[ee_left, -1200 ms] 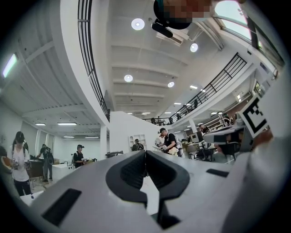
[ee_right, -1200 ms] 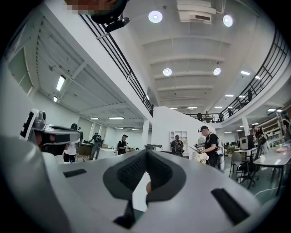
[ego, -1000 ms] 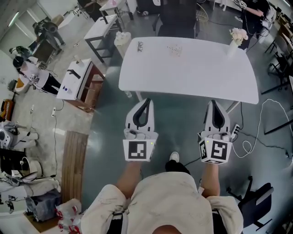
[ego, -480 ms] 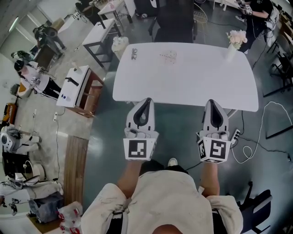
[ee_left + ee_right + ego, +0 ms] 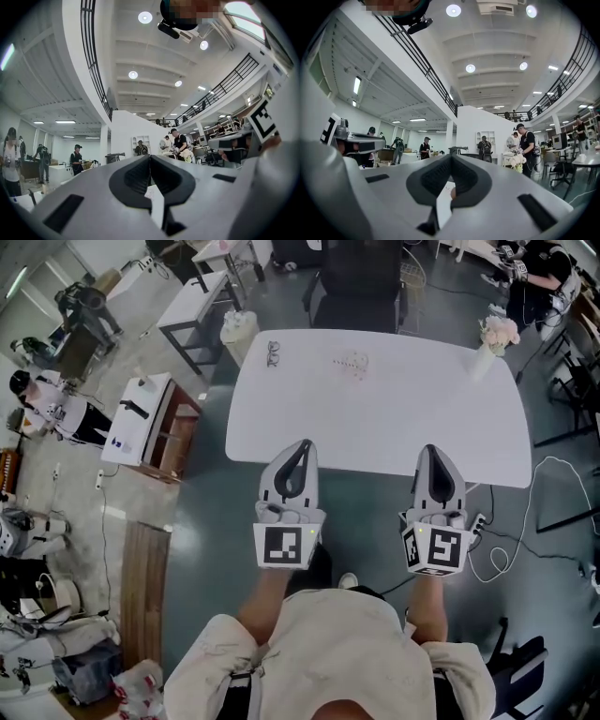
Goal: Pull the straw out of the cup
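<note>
The left gripper's jaws (image 5: 150,157) are pressed together with nothing between them. The right gripper's jaws (image 5: 451,157) also meet at their tips and are empty. In the head view both grippers are held level side by side, with their tips over the near edge of the white tabletop (image 5: 394,418).

The step in hand looks like the approach, as nothing has been touched yet. The cup is probably the small pale, pink-speckled thing (image 5: 353,363) toward the far middle of the tabletop, well apart from both grippers. It is too small to tell whether a straw stands in it.

The next move probably calls for reaching across, spreading the jaws, steadying the cup with one gripper and pinching the straw with the other.

A vase of flowers (image 5: 497,334) stands at the far right corner.
</note>
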`<state>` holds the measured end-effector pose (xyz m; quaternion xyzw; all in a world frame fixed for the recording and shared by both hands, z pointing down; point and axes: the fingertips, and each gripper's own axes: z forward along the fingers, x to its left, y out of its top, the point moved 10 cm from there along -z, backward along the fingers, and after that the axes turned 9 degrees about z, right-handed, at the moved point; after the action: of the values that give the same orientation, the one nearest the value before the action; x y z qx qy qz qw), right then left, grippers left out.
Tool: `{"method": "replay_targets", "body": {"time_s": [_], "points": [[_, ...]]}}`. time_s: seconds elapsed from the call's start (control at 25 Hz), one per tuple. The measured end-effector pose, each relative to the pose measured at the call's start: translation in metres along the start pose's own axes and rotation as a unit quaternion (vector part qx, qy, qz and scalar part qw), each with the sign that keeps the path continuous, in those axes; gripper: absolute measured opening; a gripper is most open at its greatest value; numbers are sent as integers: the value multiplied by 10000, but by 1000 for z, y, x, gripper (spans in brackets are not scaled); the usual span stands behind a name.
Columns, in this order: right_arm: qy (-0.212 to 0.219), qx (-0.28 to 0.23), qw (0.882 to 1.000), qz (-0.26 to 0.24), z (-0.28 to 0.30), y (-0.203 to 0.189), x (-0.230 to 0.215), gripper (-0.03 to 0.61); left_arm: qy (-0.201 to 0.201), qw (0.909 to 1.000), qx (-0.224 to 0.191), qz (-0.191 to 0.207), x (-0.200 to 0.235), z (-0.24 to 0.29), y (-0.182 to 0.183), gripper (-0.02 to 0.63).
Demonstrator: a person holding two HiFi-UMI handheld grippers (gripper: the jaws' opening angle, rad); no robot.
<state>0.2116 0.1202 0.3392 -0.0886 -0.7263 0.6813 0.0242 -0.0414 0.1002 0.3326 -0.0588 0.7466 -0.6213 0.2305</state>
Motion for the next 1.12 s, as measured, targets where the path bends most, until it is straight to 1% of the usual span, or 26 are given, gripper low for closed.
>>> {"method": "replay_targets", "body": {"time_s": [0.28, 0.48, 0.68, 0.92, 1.0, 1.12], "points": [[-9, 56, 9998, -177, 85, -1, 32, 2, -44, 9999, 26, -122, 65, 52, -28, 5], [-96, 57, 9996, -245, 134, 3, 51, 2, -51, 9998, 30, -215, 112, 84, -43, 5], [-217, 68, 9993, -297, 172, 1, 69, 2, -173, 9994, 36, -299, 147, 109, -58, 5], [-423, 93, 9982, -420, 191, -4, 87, 2, -441, 9980, -56, -459, 167, 133, -76, 5], [-513, 148, 9976, -438, 195, -8, 86, 2, -523, 9973, -67, -512, 168, 142, -84, 5], [-662, 242, 9966, -416, 200, -14, 78, 2, -692, 9964, 21, -496, 166, 156, -93, 5]]}}
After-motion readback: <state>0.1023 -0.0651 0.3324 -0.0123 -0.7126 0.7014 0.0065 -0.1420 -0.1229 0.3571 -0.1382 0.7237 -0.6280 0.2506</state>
